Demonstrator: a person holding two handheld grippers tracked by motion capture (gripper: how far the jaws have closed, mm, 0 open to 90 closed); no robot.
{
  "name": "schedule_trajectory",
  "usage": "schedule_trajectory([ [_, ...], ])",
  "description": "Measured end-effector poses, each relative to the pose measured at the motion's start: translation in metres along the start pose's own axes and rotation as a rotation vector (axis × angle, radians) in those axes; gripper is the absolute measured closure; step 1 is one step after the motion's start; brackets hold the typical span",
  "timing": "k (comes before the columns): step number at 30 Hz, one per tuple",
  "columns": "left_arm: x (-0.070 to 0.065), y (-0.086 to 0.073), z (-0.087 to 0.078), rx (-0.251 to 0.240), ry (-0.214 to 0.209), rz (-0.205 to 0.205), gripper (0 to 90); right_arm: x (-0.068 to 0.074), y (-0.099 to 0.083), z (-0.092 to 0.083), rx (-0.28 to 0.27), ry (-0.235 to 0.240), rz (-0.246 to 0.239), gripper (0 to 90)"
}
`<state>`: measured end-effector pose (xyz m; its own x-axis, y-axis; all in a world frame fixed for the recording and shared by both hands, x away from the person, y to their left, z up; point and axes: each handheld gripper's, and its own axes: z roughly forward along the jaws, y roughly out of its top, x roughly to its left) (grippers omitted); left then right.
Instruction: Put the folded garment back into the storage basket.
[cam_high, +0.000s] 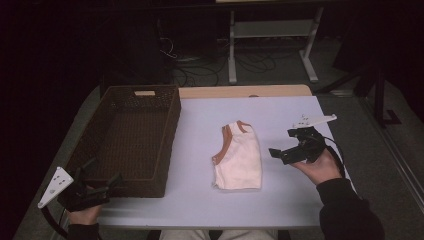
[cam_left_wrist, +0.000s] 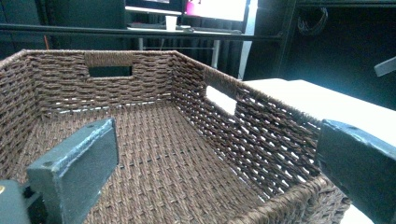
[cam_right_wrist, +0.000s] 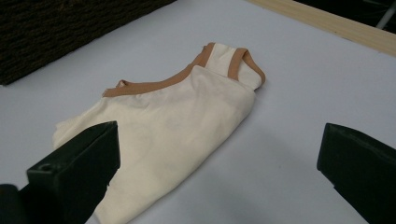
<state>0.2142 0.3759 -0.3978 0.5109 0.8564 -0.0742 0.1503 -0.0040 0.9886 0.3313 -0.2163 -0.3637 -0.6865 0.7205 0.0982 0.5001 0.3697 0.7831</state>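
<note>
Both jaws of my left gripper (cam_high: 102, 184) stand wide apart and hold nothing, hovering at the near corner of the brown wicker basket (cam_high: 131, 138). My right gripper (cam_high: 282, 151) is just as wide open and bare, held in the right hand (cam_high: 319, 167) just right of the folded cream tank top (cam_high: 238, 156). That top lies flat on the white table (cam_high: 290, 195), mid-table, its long axis running near to far, the orange-trimmed neck and straps pointing away from me.
</note>
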Motion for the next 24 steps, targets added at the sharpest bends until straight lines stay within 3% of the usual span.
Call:
schedule_trajectory([
  [24, 0.0, 0.0, 0.001, -0.001, -0.006, 0.001, 0.0, -0.011, -0.001, 0.042, 0.138, 0.012, 0.039, 0.0],
])
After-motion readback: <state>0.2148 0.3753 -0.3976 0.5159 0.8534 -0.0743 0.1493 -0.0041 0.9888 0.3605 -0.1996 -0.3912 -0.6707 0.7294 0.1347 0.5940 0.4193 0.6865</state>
